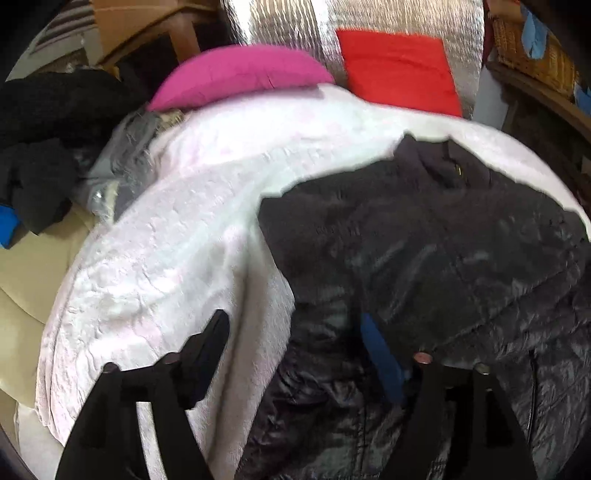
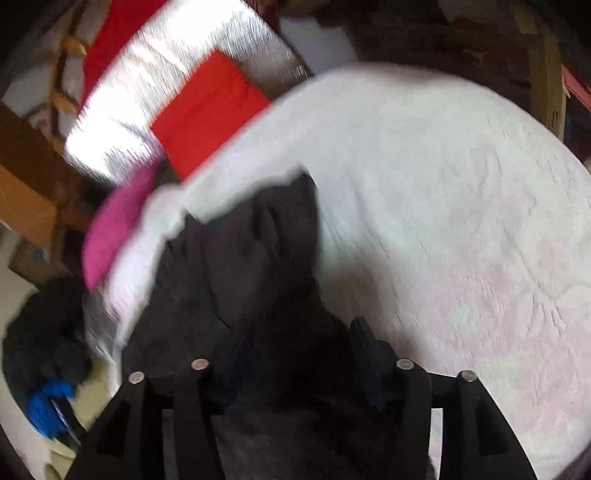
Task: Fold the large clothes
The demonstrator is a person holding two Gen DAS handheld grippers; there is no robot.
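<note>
**On a white bedspread, one dark jacket between two grippers**

On the bed lay one dark quilted jacket [image 1: 424,251], spread over a white textured bedspread [image 1: 166,258], its shiny puffed panels rumpled and a strip of blue lining showing near the lower edge.

Two grippers were in view, one per camera. The left gripper [image 1: 314,354] had its fingers spread wide; one finger stood over the bare bedspread, and the other was lost against the jacket's dark cloth, so whether it touched could not be told. The right gripper [image 2: 303,369] also stood wide apart, with dark jacket fabric filling the gap between its fingers; whether it had hold of the cloth could not be told, as that view was blurred.

Two cushions sat at the far edge of the bed: one magenta cushion [image 1: 240,74] and one red cushion [image 1: 399,70]. Behind them hung one silver reflective sheet [image 1: 288,22]. One heap of dark clothes [image 1: 48,147] lay beside the bed, one wicker basket [image 1: 532,59] stood on a shelf, and one cardboard box [image 1: 133,22] sat in the corner.
</note>
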